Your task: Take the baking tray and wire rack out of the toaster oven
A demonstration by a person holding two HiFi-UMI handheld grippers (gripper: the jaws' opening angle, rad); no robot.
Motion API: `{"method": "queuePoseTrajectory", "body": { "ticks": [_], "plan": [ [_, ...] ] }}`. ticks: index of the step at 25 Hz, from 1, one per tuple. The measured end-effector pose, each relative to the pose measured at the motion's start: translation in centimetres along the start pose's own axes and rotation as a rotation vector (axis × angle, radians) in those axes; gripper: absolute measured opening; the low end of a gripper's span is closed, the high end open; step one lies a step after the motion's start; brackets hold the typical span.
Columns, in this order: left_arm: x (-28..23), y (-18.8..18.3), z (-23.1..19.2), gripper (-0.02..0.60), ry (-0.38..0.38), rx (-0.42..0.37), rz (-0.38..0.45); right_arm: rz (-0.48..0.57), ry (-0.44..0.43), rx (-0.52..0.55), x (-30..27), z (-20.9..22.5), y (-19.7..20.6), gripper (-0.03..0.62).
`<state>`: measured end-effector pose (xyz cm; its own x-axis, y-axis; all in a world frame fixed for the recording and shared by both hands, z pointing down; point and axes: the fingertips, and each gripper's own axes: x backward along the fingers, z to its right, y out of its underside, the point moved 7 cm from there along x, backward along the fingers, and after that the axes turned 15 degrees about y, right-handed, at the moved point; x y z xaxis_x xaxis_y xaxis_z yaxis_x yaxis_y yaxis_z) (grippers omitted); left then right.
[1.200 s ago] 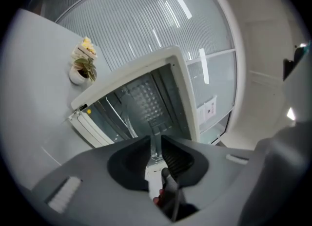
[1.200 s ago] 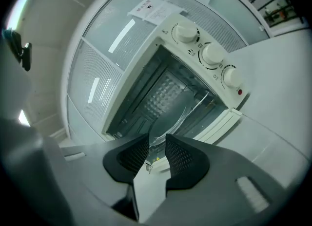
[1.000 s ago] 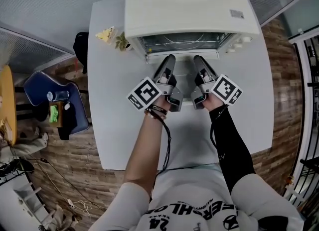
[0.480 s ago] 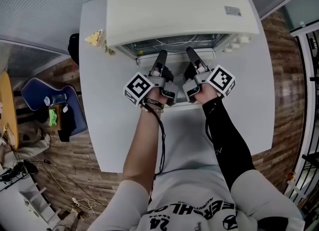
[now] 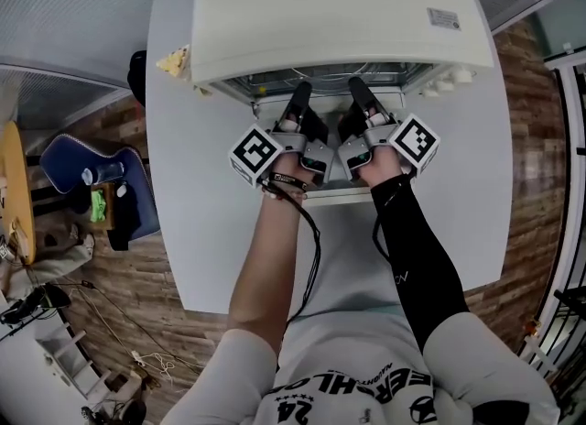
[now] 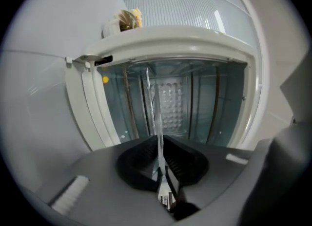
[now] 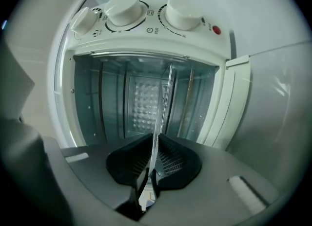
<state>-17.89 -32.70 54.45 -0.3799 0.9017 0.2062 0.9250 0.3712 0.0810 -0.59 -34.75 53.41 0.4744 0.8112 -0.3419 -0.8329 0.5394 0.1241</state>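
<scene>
Advanced since the earlier frame to the mouth of the toaster oven, the left tool and right tool are held level over the lowered door. Their jaws have just been closed and are clamped on the thin front edge of the baking tray, which is lodged inside the cavity. Room is offered by the white surface on either side of the door, with wooden floor and a blue chair noted beyond its left edge.

The toaster oven mouth stands open, its dropped door below; bare table flanks both sides.
</scene>
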Motion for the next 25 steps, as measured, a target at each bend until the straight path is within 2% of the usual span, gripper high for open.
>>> {"method": "queuePoseTrajectory", "body": {
  "ticks": [2,9,14,18,22,25],
  "plan": [
    [0.2,0.0,0.1,0.087,-0.006,0.019,0.016,-0.01,-0.01,-0.008,0.0,0.1,0.2,0.038],
    [1.9,0.8,0.4,0.087,-0.011,0.014,0.016,-0.026,-0.022,0.034,1.2,0.5,0.9,0.04],
    [2.7,1.3,0.6,0.087,-0.012,0.016,0.02,-0.024,0.004,0.041,2.2,0.7,1.2,0.04],
    [3.6,1.9,0.5,0.087,-0.012,0.046,0.031,-0.032,0.036,0.062,3.1,1.0,1.5,0.041],
    [3.9,2.2,0.9,0.087,-0.011,0.027,0.033,-0.038,-0.008,0.05,3.4,0.9,1.8,0.041],
    [4.0,2.2,0.8,0.089,-0.009,0.041,0.04,-0.037,-0.011,0.06,3.4,0.9,1.8,0.043]
  ]
}}
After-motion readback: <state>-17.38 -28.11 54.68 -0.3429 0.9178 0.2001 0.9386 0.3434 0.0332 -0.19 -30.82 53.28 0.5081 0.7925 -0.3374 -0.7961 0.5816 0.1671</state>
